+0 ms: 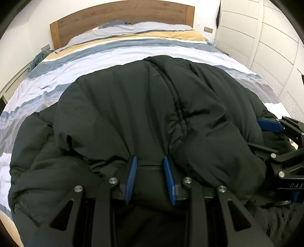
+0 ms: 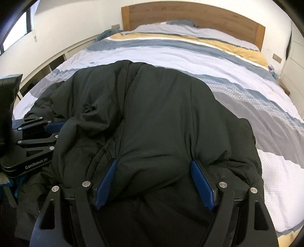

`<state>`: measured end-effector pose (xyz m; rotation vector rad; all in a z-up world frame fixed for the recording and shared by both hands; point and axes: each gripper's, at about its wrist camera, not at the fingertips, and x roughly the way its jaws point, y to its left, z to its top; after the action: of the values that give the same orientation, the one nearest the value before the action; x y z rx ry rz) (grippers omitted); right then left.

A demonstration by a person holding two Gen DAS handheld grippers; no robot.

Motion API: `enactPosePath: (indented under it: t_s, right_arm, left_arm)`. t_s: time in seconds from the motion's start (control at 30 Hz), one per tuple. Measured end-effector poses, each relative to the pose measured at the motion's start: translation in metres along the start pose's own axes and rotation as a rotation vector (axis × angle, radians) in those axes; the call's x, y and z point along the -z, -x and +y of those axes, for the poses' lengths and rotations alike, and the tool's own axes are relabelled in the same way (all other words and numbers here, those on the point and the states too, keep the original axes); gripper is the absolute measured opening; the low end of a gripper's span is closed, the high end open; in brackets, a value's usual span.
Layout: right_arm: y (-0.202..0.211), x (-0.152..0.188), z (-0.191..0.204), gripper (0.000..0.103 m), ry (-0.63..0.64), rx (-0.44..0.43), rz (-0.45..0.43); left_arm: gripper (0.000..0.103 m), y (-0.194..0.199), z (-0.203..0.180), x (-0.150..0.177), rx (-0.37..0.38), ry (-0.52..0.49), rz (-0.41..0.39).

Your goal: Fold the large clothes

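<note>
A big dark green padded jacket point(image 1: 133, 106) lies bunched on the striped bed, with a gathered seam running down its middle. In the left wrist view my left gripper point(image 1: 149, 161) is shut on a narrow fold of the jacket's near edge, blue pads point(image 1: 131, 176) pressing from both sides. My right gripper point(image 2: 154, 165) holds a thick puffy roll of the same jacket point(image 2: 161, 114) between wide-set blue pads point(image 2: 201, 184). Each view catches the other gripper at its edge: the right gripper point(image 1: 281, 136) on the right, the left gripper point(image 2: 36, 133) on the left.
The bed's striped cover point(image 1: 117, 49) in white, grey-blue and yellow stretches beyond the jacket to a wooden headboard point(image 1: 121, 17). White wardrobe doors point(image 1: 266, 34) stand along the bed's right side. A blue-green cloth point(image 1: 39, 57) lies at the far left corner by low shelving point(image 2: 57, 60).
</note>
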<state>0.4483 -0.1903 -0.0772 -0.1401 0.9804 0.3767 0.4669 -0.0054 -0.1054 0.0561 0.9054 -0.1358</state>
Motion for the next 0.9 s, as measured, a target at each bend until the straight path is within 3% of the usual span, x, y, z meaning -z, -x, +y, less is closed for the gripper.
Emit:
enactPosePath:
  t_s: [0.37, 0.73, 0.77, 0.8, 0.9]
  right_arm:
    - [0.039, 0.032, 0.018, 0.077, -0.039, 0.077, -0.150]
    - [0.143, 0.091, 0.063, 0.078, -0.033, 0.149, -0.136]
    - [0.157, 0.097, 0.066, 0.078, -0.036, 0.155, -0.143]
    - [0.167, 0.102, 0.069, 0.078, -0.038, 0.159, -0.147]
    - [0.193, 0.116, 0.071, 0.083, -0.053, 0.175, -0.155]
  left_arm:
    - [0.029, 0.061, 0.007, 0.033, 0.038, -0.025, -0.086]
    - [0.029, 0.182, 0.019, 0.105, -0.043, -0.032, -0.083]
    - [0.033, 0.190, 0.019, 0.110, -0.050, -0.035, -0.080]
    - [0.045, 0.201, 0.021, 0.118, -0.055, -0.035, -0.073]
    - [0.053, 0.231, 0.027, 0.140, -0.059, -0.021, -0.075]
